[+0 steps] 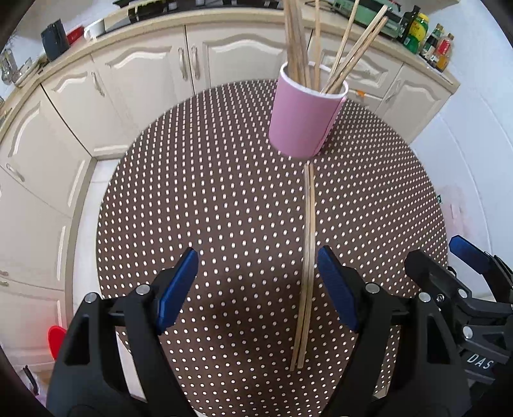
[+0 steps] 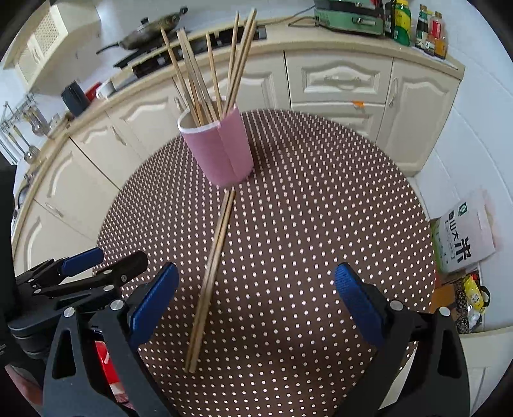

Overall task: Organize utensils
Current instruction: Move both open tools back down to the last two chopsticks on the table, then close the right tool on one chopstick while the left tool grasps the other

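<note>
A pink cup [image 1: 304, 118] [image 2: 221, 144] stands on the round brown dotted table [image 1: 208, 192] [image 2: 320, 208] and holds several wooden chopsticks. A pair of chopsticks [image 1: 307, 266] [image 2: 211, 276] lies flat on the table, reaching from the cup's base toward me. My left gripper [image 1: 258, 285] is open and empty above the table, with the lying pair just inside its right finger. My right gripper [image 2: 256, 301] is open and empty, with the pair near its left finger. Each gripper shows at the edge of the other's view.
Cream kitchen cabinets [image 1: 144, 73] [image 2: 346, 83] curve behind the table. The counter holds bottles [image 1: 429, 38] [image 2: 416, 25], a green appliance [image 2: 349, 16] and a pan [image 2: 150, 32]. A rice bag [image 2: 461, 240] sits on the floor at right.
</note>
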A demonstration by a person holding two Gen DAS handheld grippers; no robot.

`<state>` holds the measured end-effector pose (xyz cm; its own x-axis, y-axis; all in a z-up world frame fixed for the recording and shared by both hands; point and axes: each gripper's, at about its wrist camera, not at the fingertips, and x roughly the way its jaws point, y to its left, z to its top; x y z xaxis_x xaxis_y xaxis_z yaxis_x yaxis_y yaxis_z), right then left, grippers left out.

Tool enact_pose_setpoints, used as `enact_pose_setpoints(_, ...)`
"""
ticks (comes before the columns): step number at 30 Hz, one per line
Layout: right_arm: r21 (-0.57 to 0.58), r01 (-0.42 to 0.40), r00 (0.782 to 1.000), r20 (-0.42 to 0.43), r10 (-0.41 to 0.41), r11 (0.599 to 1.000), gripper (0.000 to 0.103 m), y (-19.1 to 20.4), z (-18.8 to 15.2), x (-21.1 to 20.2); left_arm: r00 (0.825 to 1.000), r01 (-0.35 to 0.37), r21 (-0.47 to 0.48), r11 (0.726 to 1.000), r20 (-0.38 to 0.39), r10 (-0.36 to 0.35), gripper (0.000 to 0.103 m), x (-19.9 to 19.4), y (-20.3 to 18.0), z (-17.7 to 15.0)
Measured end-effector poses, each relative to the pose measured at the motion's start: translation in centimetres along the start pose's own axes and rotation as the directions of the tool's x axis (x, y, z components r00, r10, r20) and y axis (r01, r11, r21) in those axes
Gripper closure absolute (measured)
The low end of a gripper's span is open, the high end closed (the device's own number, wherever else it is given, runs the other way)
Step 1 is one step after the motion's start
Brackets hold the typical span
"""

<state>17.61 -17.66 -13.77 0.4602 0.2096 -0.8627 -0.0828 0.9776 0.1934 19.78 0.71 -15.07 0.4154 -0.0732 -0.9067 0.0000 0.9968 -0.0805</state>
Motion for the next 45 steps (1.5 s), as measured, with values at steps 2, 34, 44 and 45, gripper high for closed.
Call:
enact_pose_setpoints(2,-0.004,0.006,1.000,-0.019,-0.006,1.000,0.009,0.0,-0.3,0.6,1.000,-0.003,-0.002,1.000,-0.018,0.003,0.027,0.8,0.2,-0.4)
enact_pose_setpoints(34,-0.077,0.105,0.959,-0.255,-0.122,0.991,0.009,2.3,0.5,11.6,0.979,-0.088,-0.027,0.996,-0.184,0.082,0.027,7.8,4.3,-0.3)
enact_pose_setpoints(44,-0.105,0.168,0.944,-0.270,-0.190,0.980,0.008,4.0,2.5,13.5,0.979,-0.076,-0.037,0.996,-0.190,0.068,0.027,8.9,5.3,0.6)
enact_pose_setpoints(45,-0.111,0.163,0.945,-0.267,-0.187,0.980,0.009,4.2,2.7,13.5,0.979,-0.076,-0.037,0.996,-0.192,0.068,0.027,9.0,5.2,0.6)
